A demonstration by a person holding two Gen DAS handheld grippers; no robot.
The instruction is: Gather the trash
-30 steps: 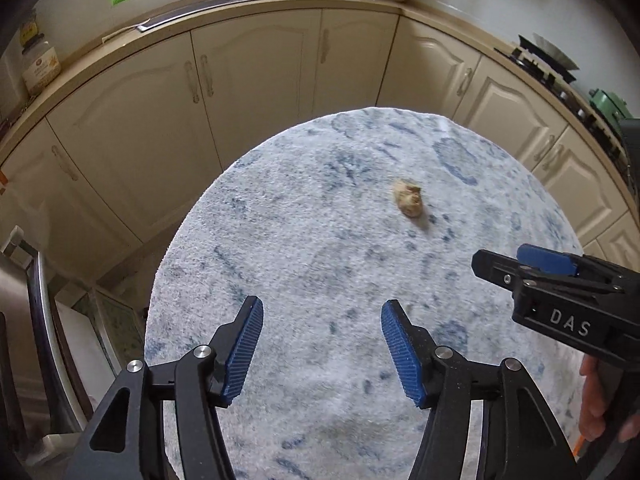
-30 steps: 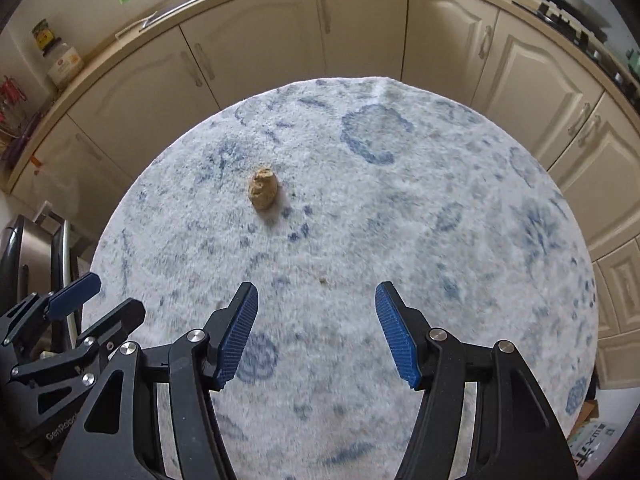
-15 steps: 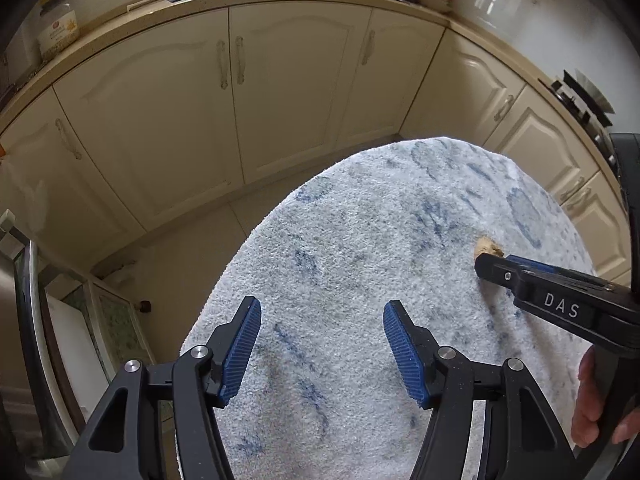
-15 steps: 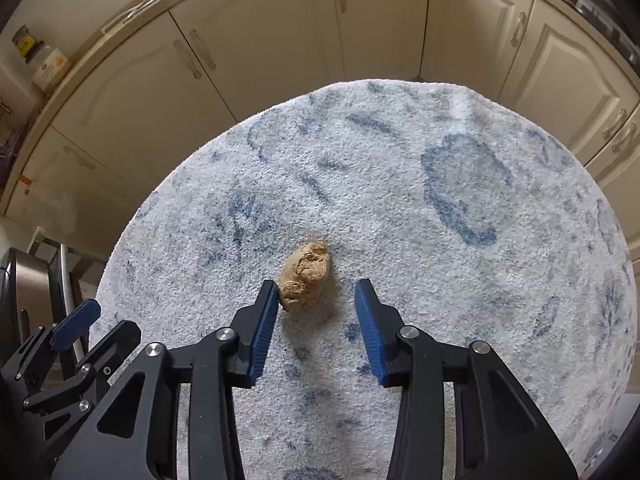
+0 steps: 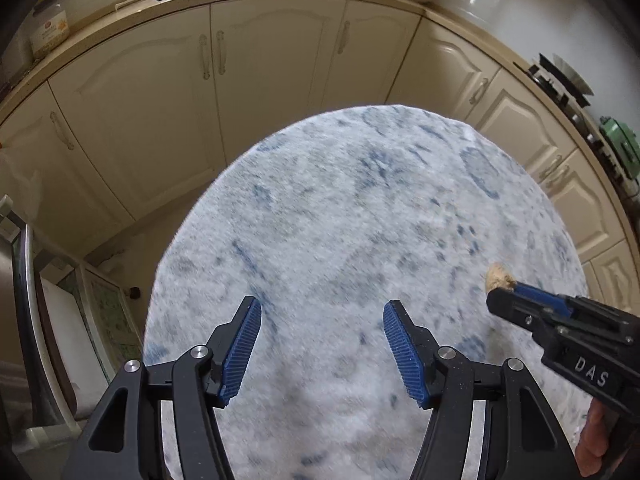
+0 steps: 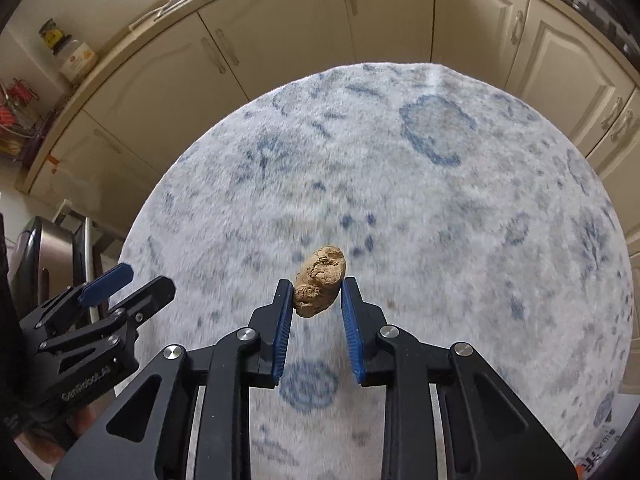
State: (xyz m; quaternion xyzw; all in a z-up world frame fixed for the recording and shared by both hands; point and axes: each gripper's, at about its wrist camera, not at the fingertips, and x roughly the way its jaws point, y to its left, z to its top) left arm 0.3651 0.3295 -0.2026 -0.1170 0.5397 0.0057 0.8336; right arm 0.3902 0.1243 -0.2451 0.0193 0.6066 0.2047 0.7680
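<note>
The right tool (image 6: pixel 316 298) has just been closing, and its blue pads now pinch a brown crumpled wad of trash (image 6: pixel 320 282) at the tips; a second ago the wad lay loose on the rug (image 6: pixel 440 208) ahead of spread jaws. It appears lifted clear of the pile, so the pickup step looks done and what remains is carrying it to a bin, none of which I can identify for certain here. The left tool (image 5: pixel 320 348) hangs released, jaws apart with nothing between them, just beside the right one. Around the round blue-and-white rug stand cream cabinets (image 5: pixel 272 64), with a metal appliance (image 6: pixel 36 256) at the left. Nothing blocks the way upward.
</note>
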